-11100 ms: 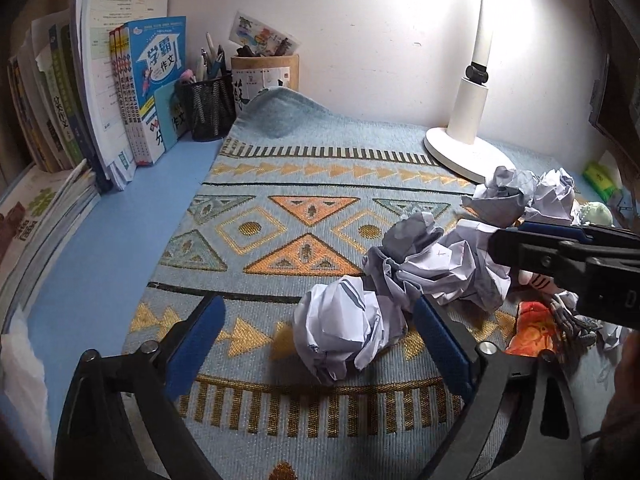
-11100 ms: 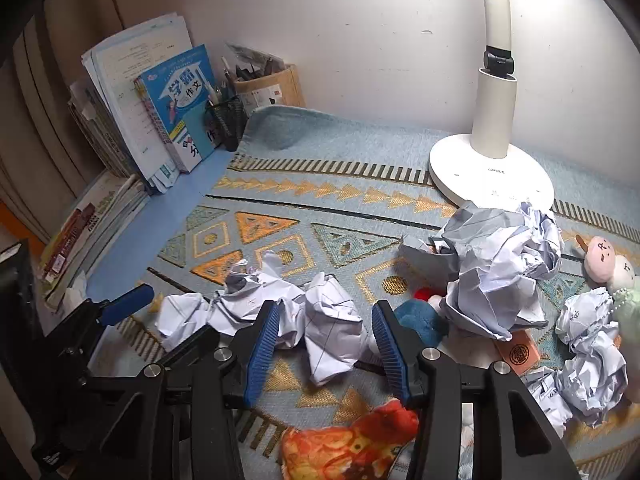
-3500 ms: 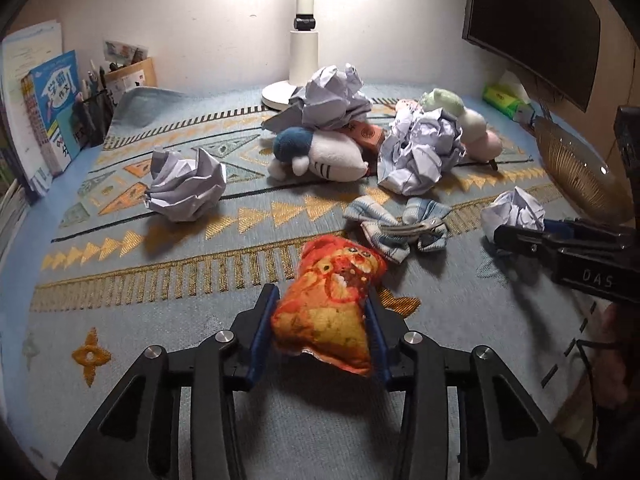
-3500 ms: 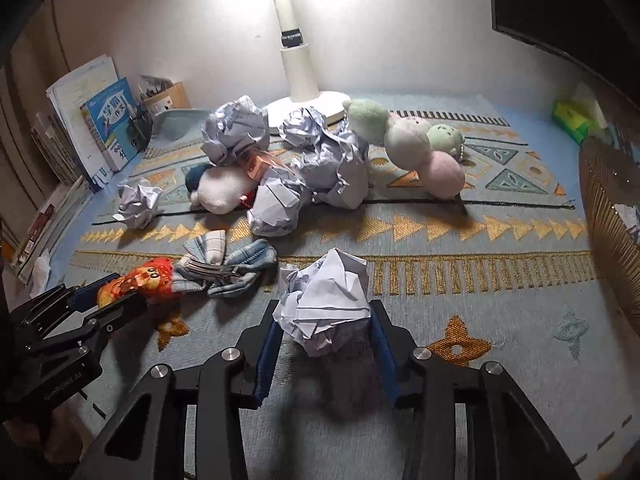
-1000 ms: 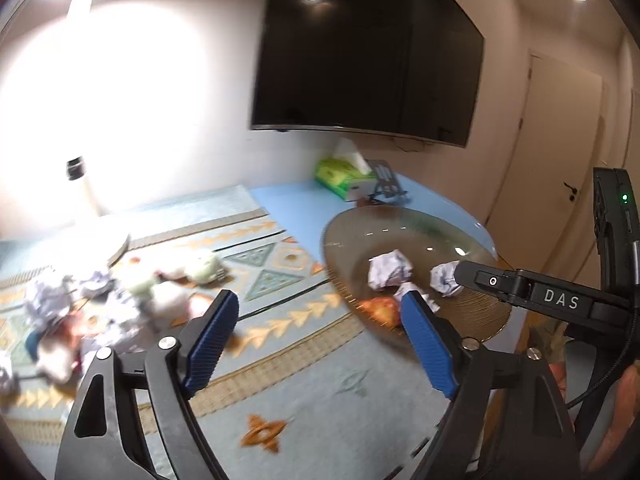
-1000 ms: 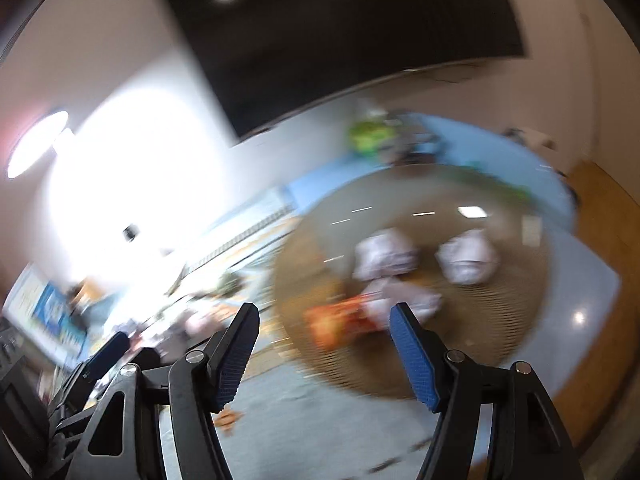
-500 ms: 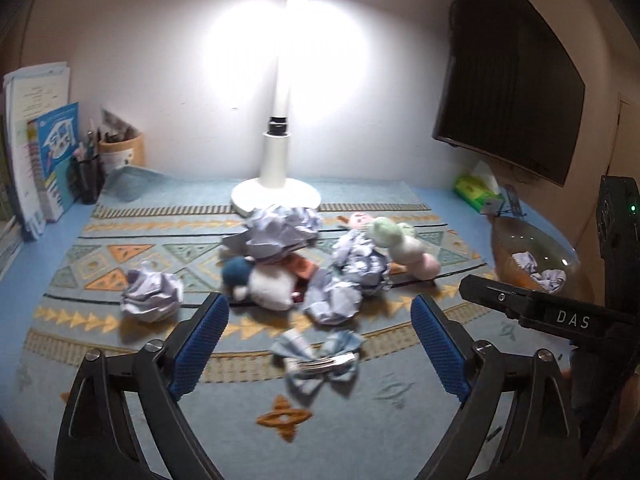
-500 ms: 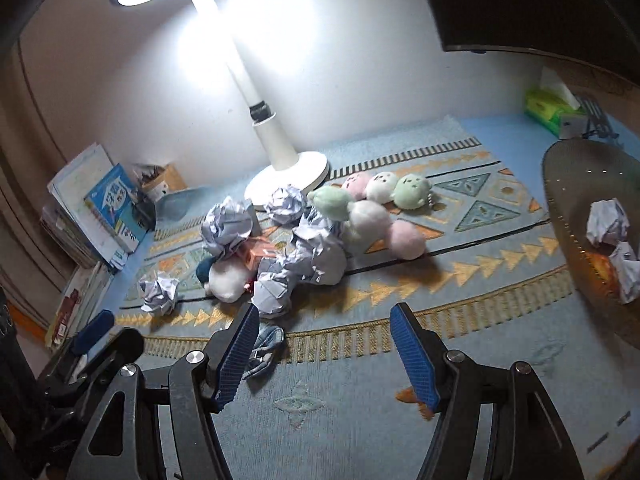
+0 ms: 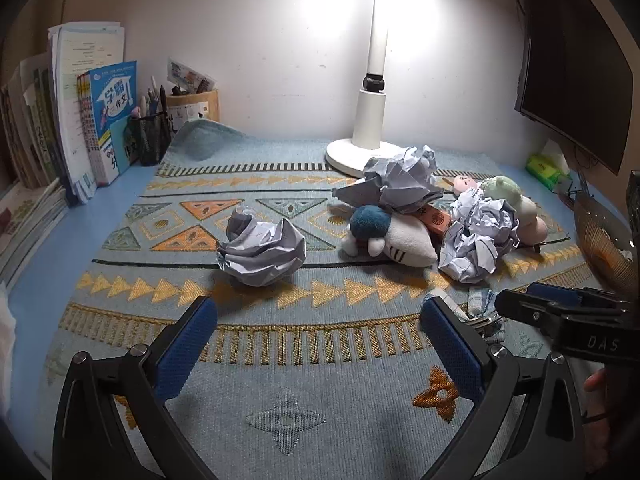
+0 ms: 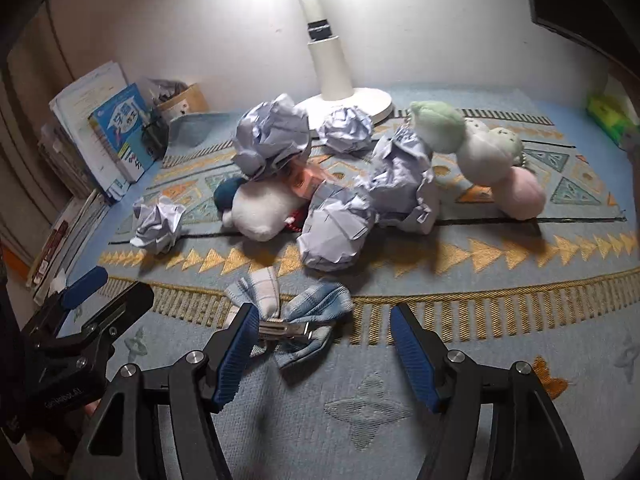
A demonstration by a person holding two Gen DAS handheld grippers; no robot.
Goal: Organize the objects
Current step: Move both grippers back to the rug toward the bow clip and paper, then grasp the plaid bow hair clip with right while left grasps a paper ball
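Observation:
My left gripper (image 9: pixel 318 340) is open and empty above the patterned mat (image 9: pixel 280 360), with a lone crumpled paper ball (image 9: pixel 261 250) just beyond it. My right gripper (image 10: pixel 324 344) is open and empty, close over a blue plaid bow hair clip (image 10: pixel 288 312). Behind lies a heap: a blue-and-white plush (image 10: pixel 256 208), several paper balls (image 10: pixel 336 236), an orange box (image 9: pixel 436 218) and round pastel plushies (image 10: pixel 484 156). The small paper ball (image 10: pixel 158 224) shows at left in the right wrist view. The right gripper's body (image 9: pixel 560 316) shows at right in the left wrist view.
A white desk lamp (image 9: pixel 370 128) stands at the back. Books (image 9: pixel 100 120) and a pen holder (image 9: pixel 150 136) line the left side. A woven basket (image 9: pixel 604 248) sits at the far right, below a wall screen (image 9: pixel 576 60). A green pack (image 9: pixel 544 168) lies near it.
Both grippers have moved closer and lower over the mat. The left one now faces the lone paper ball and the right one the bow clip. Both stay open.

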